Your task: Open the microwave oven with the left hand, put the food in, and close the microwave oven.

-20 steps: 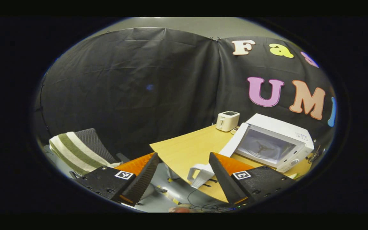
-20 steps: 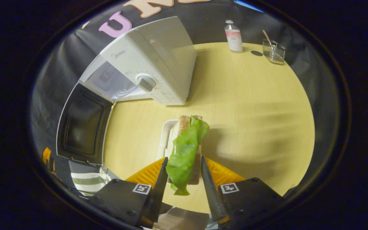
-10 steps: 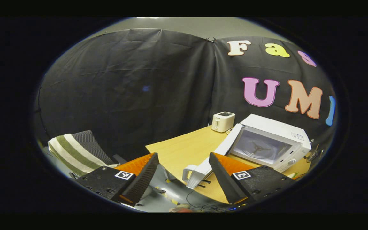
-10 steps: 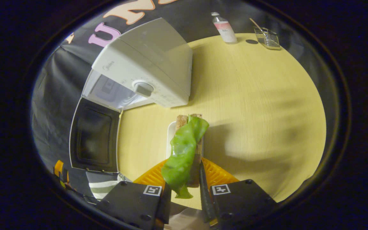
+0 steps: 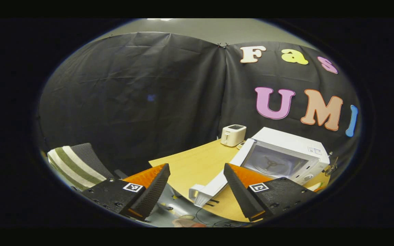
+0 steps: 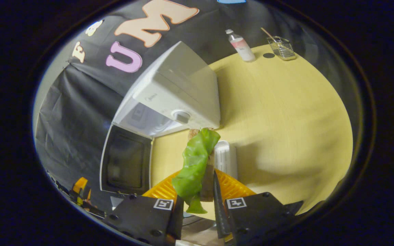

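Microwave oven (image 6: 180,92), one, on the table (image 6: 286,112), door (image 6: 126,162) swung wide. One sandwich (image 6: 197,164), lettuce trailing, clamped between the right gripper (image 6: 197,205) fingers, now lifted clear of its white plate (image 6: 226,159), nearer the cavity than a second ago. Left gripper (image 5: 197,186) spread wide, empty, off the table edge. Beyond: one toaster (image 5: 233,135), one bottle (image 6: 240,45), one wire basket (image 6: 281,48).

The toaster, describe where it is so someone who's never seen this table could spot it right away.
Find the wooden table against the black cloth wall, then the big white microwave with its door swung open. Just past the microwave's far corner, near the wall, stands the toaster: a small white box, dark on top, much smaller than the microwave.
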`<control>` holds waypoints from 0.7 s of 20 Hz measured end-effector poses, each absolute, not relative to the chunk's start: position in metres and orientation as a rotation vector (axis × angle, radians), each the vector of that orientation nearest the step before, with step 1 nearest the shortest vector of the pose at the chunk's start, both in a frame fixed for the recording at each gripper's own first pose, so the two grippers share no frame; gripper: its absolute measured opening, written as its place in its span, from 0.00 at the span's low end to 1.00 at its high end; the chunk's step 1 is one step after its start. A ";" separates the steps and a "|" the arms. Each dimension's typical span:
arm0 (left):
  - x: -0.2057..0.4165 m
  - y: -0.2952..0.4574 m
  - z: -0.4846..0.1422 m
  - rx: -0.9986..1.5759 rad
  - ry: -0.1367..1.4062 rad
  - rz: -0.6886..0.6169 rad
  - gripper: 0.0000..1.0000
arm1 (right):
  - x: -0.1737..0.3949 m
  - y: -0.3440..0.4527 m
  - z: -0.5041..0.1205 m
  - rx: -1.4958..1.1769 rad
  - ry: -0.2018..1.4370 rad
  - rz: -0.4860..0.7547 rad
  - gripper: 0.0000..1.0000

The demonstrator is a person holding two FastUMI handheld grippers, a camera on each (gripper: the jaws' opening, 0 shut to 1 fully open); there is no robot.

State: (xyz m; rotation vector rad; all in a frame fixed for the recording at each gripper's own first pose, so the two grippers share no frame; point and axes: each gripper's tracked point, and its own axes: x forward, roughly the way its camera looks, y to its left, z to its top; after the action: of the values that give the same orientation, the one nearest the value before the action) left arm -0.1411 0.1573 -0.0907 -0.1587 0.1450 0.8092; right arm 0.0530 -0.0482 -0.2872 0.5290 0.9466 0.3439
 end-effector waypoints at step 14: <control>-0.071 0.223 -0.096 -0.195 0.193 0.592 0.96 | 0.073 0.124 -0.252 0.903 0.730 0.375 0.41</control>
State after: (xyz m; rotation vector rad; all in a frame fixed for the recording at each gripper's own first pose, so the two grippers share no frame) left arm -0.0714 0.2231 -0.0955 -0.1951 0.1930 0.5920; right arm 0.0731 0.1240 -0.2520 0.9029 0.7296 0.3752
